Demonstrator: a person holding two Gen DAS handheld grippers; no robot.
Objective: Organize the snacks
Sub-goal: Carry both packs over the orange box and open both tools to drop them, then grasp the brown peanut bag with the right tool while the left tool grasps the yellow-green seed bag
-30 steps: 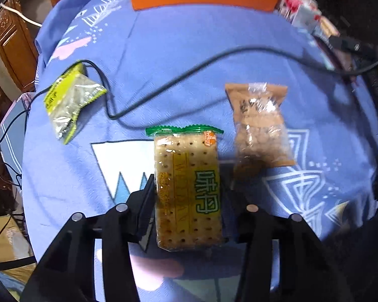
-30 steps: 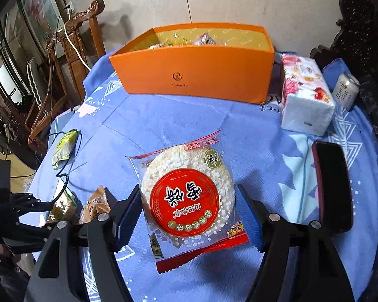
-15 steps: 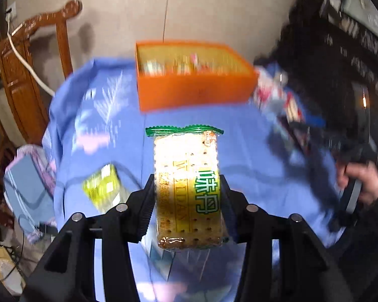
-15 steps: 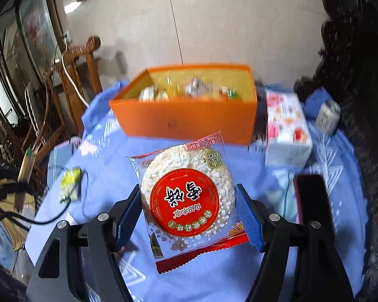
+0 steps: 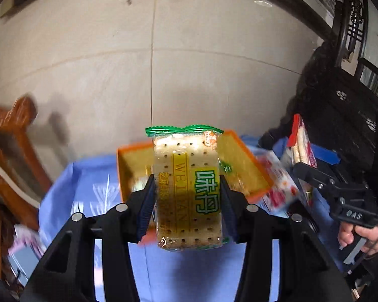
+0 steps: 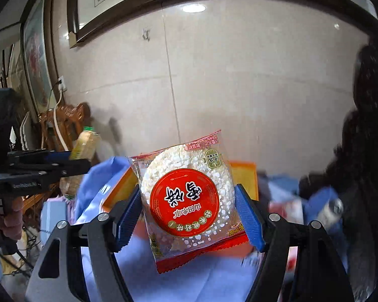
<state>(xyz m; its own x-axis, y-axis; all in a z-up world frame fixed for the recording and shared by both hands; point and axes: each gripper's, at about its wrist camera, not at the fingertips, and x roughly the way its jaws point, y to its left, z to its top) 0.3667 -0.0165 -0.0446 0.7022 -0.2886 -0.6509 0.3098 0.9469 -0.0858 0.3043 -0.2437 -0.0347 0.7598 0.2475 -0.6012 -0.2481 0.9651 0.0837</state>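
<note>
The left gripper is clamped on a cracker packet, its two blue pads pressing the long sides, so the packet stands upright in the air above the blue tablecloth. Just beyond the packet sits the orange box, open at the top, with blurred snacks inside. To the far right in this view the right gripper shows from the side, carrying its own packet edge-on.

The right gripper grips a rice cake packet with a round red label, held clear of the cloth. The orange box lies behind it. At the left the other gripper holds the cracker packet up, near a wooden chair.
</note>
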